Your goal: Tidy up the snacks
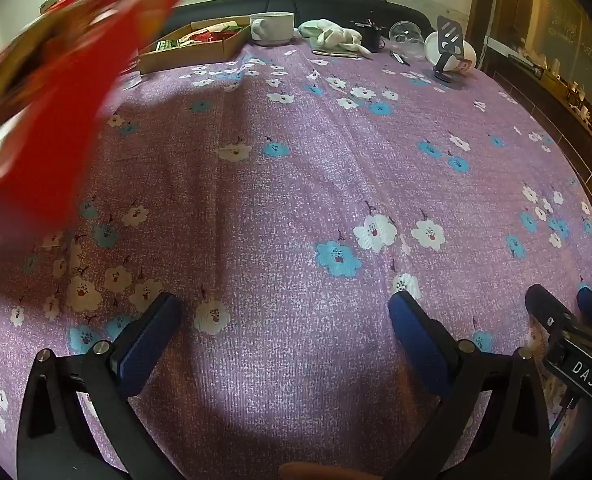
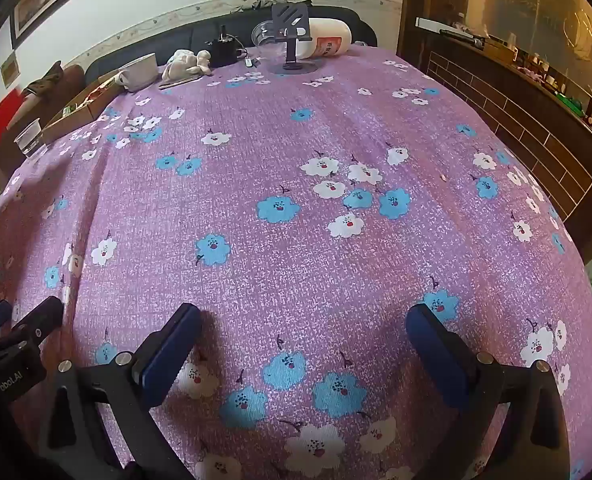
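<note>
Both claws: I see left gripper [image 1: 284, 312] and right gripper [image 2: 302, 326] released, empty.
Red packet [image 1: 56, 88]: blurred, cut off at table's left edge.
Cardboard box [image 1: 200, 46]: far-left corner, contents unclear.

White letters "DAS" on the right gripper [image 1: 580, 372]. Partial mirrored-looking lettering, roughly "oboT.AI", on the left gripper [image 2: 16, 380]. Bottle [image 2: 328, 42] label unreadable.
</note>
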Demonstrator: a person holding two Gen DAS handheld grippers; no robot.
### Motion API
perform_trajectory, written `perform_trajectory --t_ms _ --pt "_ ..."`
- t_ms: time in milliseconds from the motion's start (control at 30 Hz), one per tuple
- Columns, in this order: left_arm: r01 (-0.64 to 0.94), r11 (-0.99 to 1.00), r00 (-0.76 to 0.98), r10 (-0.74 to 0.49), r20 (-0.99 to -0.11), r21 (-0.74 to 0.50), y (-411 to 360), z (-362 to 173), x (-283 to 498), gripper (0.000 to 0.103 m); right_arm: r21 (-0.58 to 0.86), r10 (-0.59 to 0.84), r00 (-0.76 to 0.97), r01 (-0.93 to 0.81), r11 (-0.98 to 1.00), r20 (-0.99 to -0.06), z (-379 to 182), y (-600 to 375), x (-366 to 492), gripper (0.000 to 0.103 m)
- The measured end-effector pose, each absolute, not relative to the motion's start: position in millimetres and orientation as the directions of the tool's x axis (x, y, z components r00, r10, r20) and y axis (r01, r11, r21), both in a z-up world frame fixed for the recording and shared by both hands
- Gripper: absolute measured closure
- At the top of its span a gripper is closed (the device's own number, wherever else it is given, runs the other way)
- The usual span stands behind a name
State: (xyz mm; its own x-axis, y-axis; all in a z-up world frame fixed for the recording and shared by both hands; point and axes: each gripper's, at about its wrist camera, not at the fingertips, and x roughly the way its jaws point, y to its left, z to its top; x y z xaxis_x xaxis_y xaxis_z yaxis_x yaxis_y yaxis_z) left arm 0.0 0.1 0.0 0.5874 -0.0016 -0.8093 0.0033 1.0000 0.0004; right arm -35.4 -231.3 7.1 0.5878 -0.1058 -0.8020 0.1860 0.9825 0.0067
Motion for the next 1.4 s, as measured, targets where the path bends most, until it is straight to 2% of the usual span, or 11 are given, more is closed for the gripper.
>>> perform_trajectory --t_ms 1400 --pt "0.004 1.0 0.588 0.001 -0.809 0.005 -2.6 2.2 -5.4 0.0 0.008 -0.105 0.589 0.185 0.983 -0.802 8.1 -230.0 -34.7 0.0"
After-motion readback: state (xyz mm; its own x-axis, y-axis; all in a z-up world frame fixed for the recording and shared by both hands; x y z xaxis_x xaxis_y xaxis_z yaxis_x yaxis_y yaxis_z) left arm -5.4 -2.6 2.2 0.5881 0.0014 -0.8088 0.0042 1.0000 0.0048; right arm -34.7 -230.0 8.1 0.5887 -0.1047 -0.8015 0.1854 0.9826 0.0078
